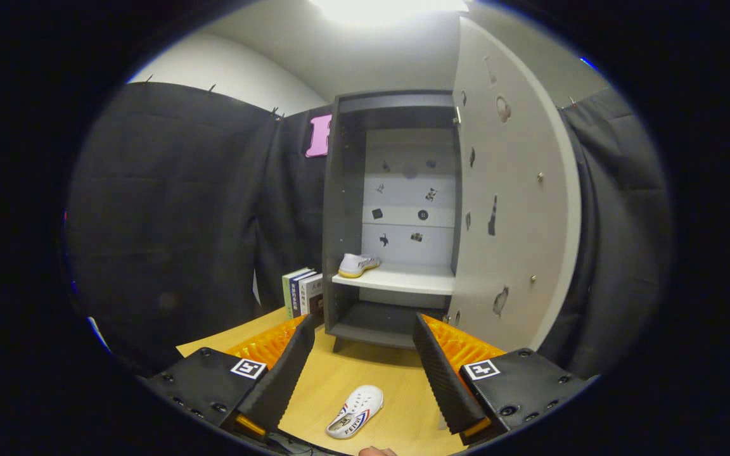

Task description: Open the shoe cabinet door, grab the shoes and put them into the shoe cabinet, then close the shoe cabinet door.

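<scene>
The grey shoe cabinet [346, 209] stands straight ahead with its pale door [511, 209] swung open to the right. One white shoe [357, 263] rests on the left part of the cabinet's white shelf [416, 280]. A second white shoe [355, 411] with red and blue markings lies on the wooden table [352, 373], low between my fingers and nearer than their tips. My gripper [364, 335] is open and holds nothing, its fingertips level with the cabinet's bottom edge.
A few upright books [303, 292] stand against the cabinet's left side on the table. Black cloth walls close in left and right. A bit of a hand [376, 451] shows at the table's near edge.
</scene>
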Action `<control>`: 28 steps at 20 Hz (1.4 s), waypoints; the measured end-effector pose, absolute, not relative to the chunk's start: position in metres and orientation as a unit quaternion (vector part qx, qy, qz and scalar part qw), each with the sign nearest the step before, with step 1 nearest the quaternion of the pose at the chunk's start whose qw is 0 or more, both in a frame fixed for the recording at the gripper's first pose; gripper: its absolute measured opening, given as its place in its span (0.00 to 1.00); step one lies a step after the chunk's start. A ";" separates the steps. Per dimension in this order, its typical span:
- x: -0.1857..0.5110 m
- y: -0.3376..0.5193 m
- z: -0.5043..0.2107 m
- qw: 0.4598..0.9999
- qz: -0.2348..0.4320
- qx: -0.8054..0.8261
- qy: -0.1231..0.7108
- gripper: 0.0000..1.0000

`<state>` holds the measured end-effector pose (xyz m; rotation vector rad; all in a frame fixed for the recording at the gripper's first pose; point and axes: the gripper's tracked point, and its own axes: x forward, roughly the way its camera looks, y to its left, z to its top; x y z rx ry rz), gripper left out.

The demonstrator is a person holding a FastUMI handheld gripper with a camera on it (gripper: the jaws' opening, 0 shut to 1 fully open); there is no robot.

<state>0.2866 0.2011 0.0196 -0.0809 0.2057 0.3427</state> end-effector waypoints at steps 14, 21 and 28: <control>0.274 0.222 -0.129 0.929 0.179 -0.040 0.322 0.98; 0.242 0.220 -0.187 0.874 0.173 -0.044 0.453 0.94; 0.233 0.215 -0.212 0.847 0.153 -0.055 0.506 0.72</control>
